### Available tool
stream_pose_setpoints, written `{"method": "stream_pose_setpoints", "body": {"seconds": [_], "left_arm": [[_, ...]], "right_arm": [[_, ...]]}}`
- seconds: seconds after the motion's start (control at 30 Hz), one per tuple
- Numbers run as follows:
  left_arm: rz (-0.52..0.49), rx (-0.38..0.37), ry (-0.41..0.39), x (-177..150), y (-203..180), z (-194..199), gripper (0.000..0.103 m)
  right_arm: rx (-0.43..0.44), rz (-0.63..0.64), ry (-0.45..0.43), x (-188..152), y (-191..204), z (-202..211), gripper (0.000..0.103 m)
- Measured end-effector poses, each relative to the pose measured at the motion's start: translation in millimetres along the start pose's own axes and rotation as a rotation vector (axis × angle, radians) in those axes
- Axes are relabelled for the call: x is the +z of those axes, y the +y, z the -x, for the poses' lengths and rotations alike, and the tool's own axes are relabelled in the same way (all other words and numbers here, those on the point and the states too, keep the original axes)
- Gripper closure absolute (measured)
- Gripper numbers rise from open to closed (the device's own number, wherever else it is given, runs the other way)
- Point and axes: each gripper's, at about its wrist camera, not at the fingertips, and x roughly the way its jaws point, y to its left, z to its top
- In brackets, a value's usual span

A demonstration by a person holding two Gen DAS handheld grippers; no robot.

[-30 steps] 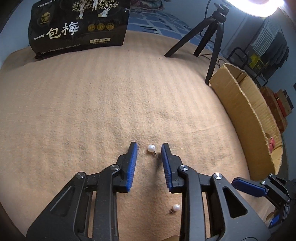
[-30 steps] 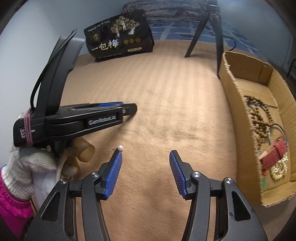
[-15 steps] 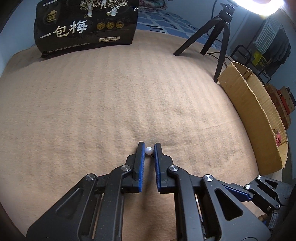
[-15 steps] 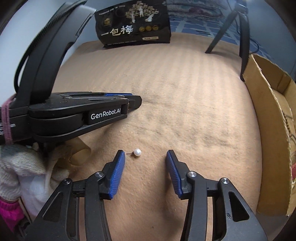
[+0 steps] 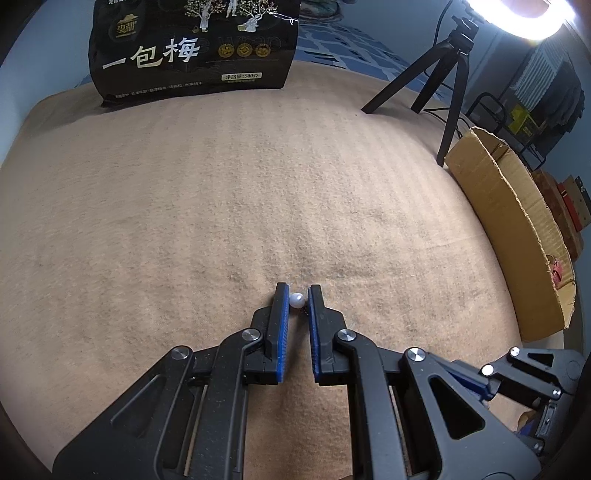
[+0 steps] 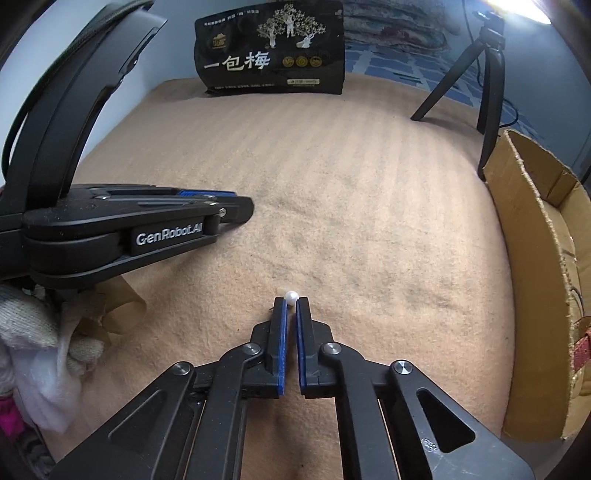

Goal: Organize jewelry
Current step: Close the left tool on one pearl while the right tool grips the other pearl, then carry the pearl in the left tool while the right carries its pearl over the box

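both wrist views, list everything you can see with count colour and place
pearl earring: 2, white; one between the left gripper's fingertips, one at the right gripper's fingertips
cardboard box: 1, brown; right edge of the blanket
blanket: 1, tan; under everything
snack bag: 1, black; far edge, upright
tripod: 1, black; far right
ring light: 1, white, lit; above the tripod
left gripper: black, blue pads; shut on a pearl
right gripper: black, blue pads; closed on its pearl's post
gloved hand: white; holding the left gripper
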Motion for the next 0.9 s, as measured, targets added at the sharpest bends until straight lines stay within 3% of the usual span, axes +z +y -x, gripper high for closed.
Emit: {"method": "stream_pose_setpoints", "body": {"seconds": [0.43,0.53,0.77,0.8,0.83,0.9], "left_arm": [[0.012,0.006,-0.005,-3,5,7,0.094],[0.016,0.007,-0.003,-3,6,6,0.094],[0.016,0.008,0.001,-4,7,6,0.094],[0.016,0.009,0.002,-4,7,6,0.094],[0.015,0.01,0.002,-4,7,6,0.094],[0.015,0.01,0.002,-4,7,7,0.094]], "right_arm": [[0.015,-0.005,-0.045,1,-8,14,0.099],[0.052,-0.005,-0.037,2,-7,13,0.07],[0.025,0.028,-0.021,1,1,-5,0.071],[0.017,0.037,-0.023,1,3,-7,0.077],[0.008,0.046,-0.024,0,4,-8,0.089],[0.0,0.051,-0.027,0,4,-8,0.089]]}}
